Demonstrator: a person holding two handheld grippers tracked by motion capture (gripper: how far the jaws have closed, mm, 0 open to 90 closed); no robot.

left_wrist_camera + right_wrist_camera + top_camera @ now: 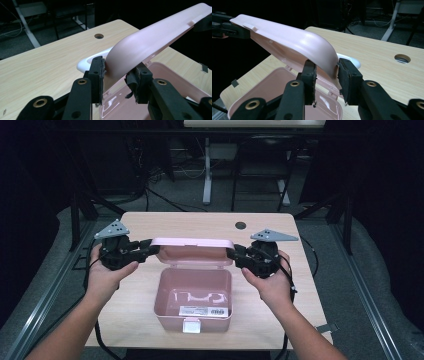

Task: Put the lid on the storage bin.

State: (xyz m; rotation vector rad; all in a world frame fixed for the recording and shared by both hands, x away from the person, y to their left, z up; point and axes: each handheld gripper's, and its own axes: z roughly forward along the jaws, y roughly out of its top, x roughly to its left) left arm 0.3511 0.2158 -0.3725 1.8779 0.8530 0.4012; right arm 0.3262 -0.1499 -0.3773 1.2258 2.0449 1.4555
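I have a gripper in each hand, and both are on the lid (192,251) of the pink box (195,299) that sits in the middle of the wooden table (140,227). My left gripper (152,250) has its jaws closed down on the left end of the lid; in the left gripper view (116,75) the curved pink corner sits between the two black pads (98,72), pressed by them on both sides. My right gripper (231,254) does the same at the right end, and in the right gripper view (326,75) the pads (345,75) pinch the rounded corner of the lid from either side. The jaws on each stand only as far apart as the thin wall of the lid lets them.

The lid is raised, standing up along the far edge of the box and tilted over it, with its hollow side facing me. The box itself stands open on the table, its near wall carrying a label (204,311) and a pale clasp (191,325). A white handle (92,58) shows behind the lid, low against the table. A round hole (241,225) lies in the table top beyond the box, well apart from it
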